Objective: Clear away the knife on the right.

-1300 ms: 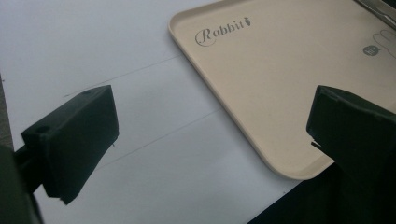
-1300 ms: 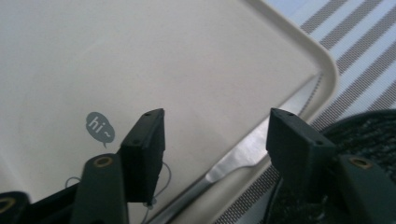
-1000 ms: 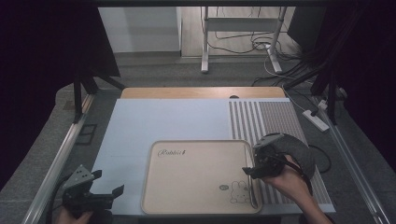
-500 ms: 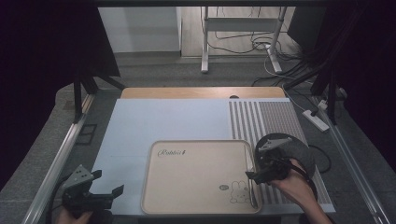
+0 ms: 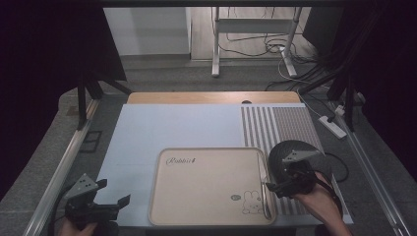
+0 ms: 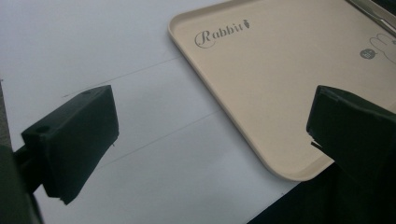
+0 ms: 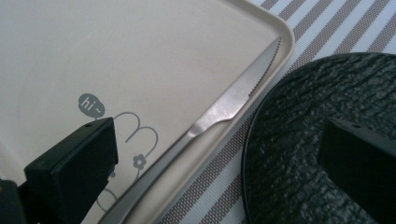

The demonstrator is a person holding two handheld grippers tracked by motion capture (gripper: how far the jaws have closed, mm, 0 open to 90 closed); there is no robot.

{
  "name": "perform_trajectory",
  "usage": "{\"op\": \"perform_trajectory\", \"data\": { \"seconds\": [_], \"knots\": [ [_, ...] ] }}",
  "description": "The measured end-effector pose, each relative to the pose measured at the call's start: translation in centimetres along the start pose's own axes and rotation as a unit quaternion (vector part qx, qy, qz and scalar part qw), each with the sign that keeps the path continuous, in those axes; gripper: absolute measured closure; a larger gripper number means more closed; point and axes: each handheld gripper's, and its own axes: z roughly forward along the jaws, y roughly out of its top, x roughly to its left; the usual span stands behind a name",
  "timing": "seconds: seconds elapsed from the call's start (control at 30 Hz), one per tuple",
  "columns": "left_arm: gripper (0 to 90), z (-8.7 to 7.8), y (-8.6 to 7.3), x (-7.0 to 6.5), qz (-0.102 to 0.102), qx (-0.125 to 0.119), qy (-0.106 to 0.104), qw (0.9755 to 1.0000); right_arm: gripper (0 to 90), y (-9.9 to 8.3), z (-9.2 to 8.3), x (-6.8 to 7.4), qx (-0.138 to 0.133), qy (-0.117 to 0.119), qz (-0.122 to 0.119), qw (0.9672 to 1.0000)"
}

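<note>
Two grippers gaped empty: right gripper [image 5: 275, 186], jaws just opened, beside steel serrated knife [image 7: 219, 114] inside beige rectangular plastic tray [image 5: 206, 216]'s right rim; left gripper [image 5: 115, 206] off tray's left. Likely next: fetch black round textured plate [image 5: 290, 157].

Pale table [image 5: 162, 128] bears striped mat [image 5: 280, 125], beige tray [image 5: 206, 184], black plate [image 5: 295, 157]

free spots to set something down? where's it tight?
Free: most of the tray, between the Rabbit lettering and the rabbit drawing; the pale blue mat behind and left of the tray. Tight: the tray's right edge, where the knife lies by the black plate, right gripper open over both.
</note>
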Motion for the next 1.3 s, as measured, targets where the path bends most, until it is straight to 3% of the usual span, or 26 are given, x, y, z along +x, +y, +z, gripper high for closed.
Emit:
{"op": "perform_trajectory", "data": {
  "seconds": [0.73,1.3],
  "knots": [
    [2.4,-0.1,-0.1,0.1,-0.006,-0.004,-0.003,1.0000,0.0,-3.8,-3.9,-0.9,-0.040,-0.030,0.057,0.9971],
    [2.3,-0.1,-0.1,0.1,-0.003,-0.006,-0.003,1.0000,0.0,-5.7,-6.1,-1.2,-0.055,-0.048,0.082,0.9940]
  ]
}}
